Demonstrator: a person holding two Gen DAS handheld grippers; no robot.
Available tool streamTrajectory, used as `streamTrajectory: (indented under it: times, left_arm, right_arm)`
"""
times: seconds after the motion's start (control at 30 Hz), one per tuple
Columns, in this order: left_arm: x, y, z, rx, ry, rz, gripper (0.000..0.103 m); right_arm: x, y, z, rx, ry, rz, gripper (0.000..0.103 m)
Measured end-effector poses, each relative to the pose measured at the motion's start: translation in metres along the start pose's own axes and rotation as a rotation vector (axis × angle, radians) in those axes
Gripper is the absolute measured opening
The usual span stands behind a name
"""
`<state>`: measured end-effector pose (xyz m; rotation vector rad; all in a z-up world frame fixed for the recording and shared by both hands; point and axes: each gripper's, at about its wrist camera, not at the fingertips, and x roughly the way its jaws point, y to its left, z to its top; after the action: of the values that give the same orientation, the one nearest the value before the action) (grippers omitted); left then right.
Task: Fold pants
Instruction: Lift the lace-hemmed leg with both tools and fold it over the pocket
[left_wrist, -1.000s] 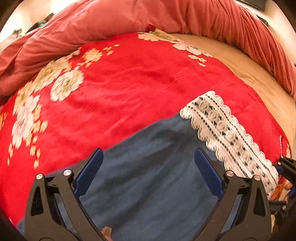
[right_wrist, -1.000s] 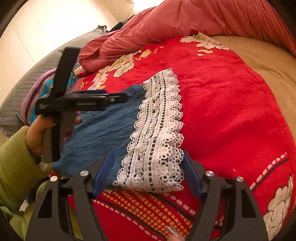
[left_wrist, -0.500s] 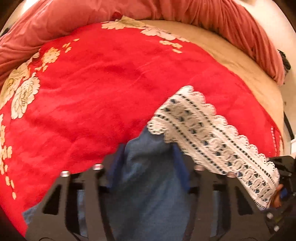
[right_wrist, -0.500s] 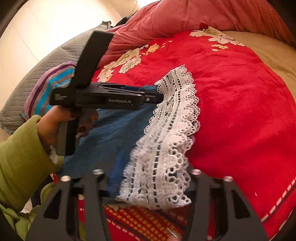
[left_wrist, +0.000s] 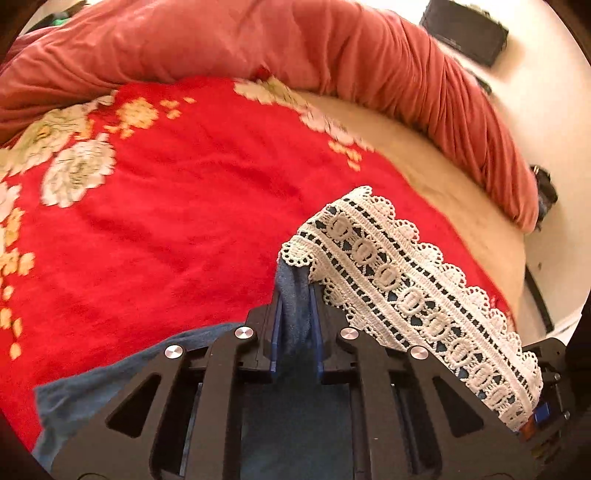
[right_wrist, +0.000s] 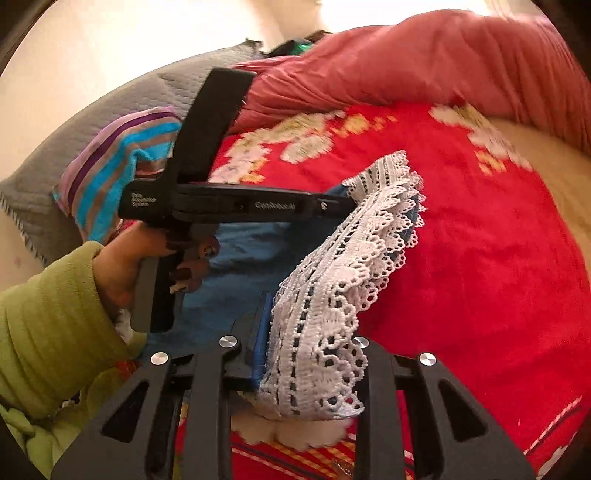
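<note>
The blue pants (left_wrist: 295, 417) with a white lace hem (left_wrist: 402, 291) lie on a red flowered blanket (left_wrist: 177, 221). My left gripper (left_wrist: 295, 310) is shut on the blue cloth at one end of the hem. My right gripper (right_wrist: 306, 350) is shut on the lace hem (right_wrist: 332, 295) at its other end. The hem is lifted off the blanket and hangs between the two grippers. In the right wrist view the left gripper (right_wrist: 343, 203) shows side-on, held by a hand in a green sleeve (right_wrist: 48, 325).
A rumpled pink quilt (left_wrist: 332, 51) lies along the far side of the bed. A beige sheet (left_wrist: 443, 184) shows to the right. A striped pillow (right_wrist: 110, 162) and a grey quilted cover (right_wrist: 110, 99) lie to the left.
Both grippers were open over the hem a second ago. Both have shut on the pants and lifted the hem end off the blanket.
</note>
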<state>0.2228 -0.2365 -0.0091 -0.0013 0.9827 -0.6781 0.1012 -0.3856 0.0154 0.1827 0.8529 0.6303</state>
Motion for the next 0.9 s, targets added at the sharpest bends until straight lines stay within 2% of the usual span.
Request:
streamTrajectory:
  times: [0.2, 0.27, 0.33, 0.47, 0.53, 0.63, 0.73, 0.8, 0.9]
  left_arm:
    - [-0.040, 0.031, -0.013, -0.095, -0.084, 0.005, 0.007]
    - [-0.049, 0.044, -0.018, -0.122, -0.105, 0.021, 0.010]
    - [-0.061, 0.059, -0.028, -0.160, -0.131, 0.050, 0.021]
    - [-0.093, 0.098, -0.057, -0.297, -0.173, 0.152, 0.024]
    - [-0.109, 0.114, -0.072, -0.366, -0.204, 0.166, 0.028]
    - [-0.133, 0.139, -0.103, -0.468, -0.263, 0.119, 0.037]
    - [-0.142, 0.150, -0.128, -0.527, -0.279, 0.087, 0.044]
    - [-0.142, 0.156, -0.141, -0.561, -0.279, 0.067, 0.046]
    - [-0.145, 0.165, -0.152, -0.608, -0.297, 0.002, 0.048]
  right_arm:
    - [0.007, 0.044, 0.019, -0.130, 0.004, 0.014, 0.023]
    - [0.015, 0.059, 0.023, -0.168, 0.017, 0.018, 0.023]
    - [0.024, 0.071, 0.025, -0.203, 0.032, 0.021, 0.023]
    - [0.047, 0.101, 0.021, -0.301, 0.088, 0.005, 0.023]
    - [0.061, 0.116, 0.014, -0.346, 0.125, -0.004, 0.023]
    - [0.081, 0.137, 0.001, -0.413, 0.179, -0.017, 0.023]
    - [0.097, 0.154, -0.013, -0.472, 0.218, -0.036, 0.028]
    - [0.104, 0.168, -0.020, -0.502, 0.236, -0.029, 0.044]
    - [0.102, 0.187, -0.028, -0.549, 0.240, 0.000, 0.052]
